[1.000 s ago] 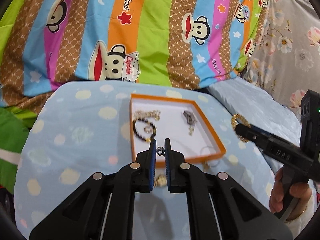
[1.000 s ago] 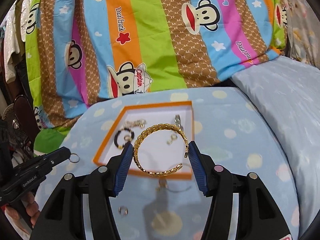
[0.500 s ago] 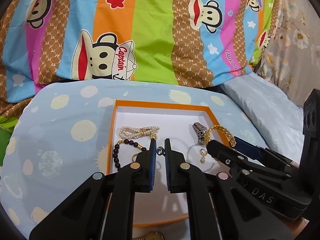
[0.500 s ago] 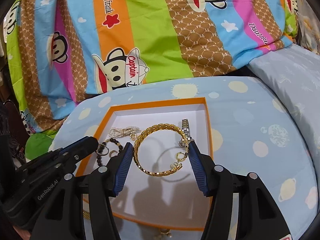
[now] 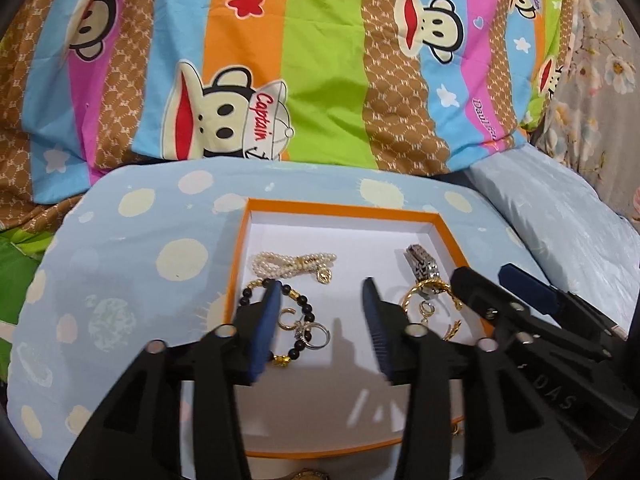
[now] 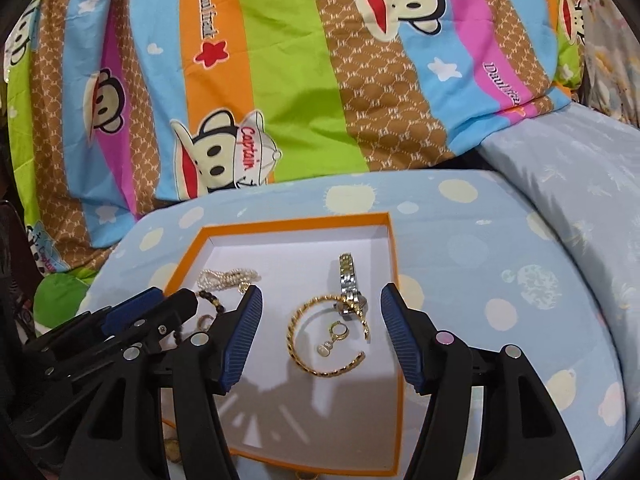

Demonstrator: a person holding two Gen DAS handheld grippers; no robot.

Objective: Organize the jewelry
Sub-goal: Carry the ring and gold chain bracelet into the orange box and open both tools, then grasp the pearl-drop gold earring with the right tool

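Two grippers are being held over an orange-rimmed box [image 5: 448, 232] on a spotted blue cushion [image 5: 120, 248].

Through the left wrist view, the left gripper [image 5: 320, 316] is being seen with its jaws apart, having just been opening; nothing is being pressed between them. A small silver ring [image 5: 314, 334] is lying on the box floor just below and between the pads, beside a dark bead bracelet [image 5: 298, 300] and ahead of it a pearl strand [image 5: 292, 262]. Off to the gripper's right, the right gripper [image 5: 480, 280] is being shown, partly hiding a gold bangle [image 5: 416, 298].

Through the right wrist view, the right gripper [image 6: 322, 312] is standing wide, jaws having just been opening, and the gold bangle [image 6: 300, 344] is lying free between and slightly ahead of the pads, touching neither. A watch [image 6: 347, 280] and a small earring [image 6: 334, 330] are being shown whole here, as is the bangle's gap; the silver ring is not being shown.

Judging by looks, the bangle is being taken as light, stiff and slippery, best pinched across its band; the beads and pearls are being taken as limp.
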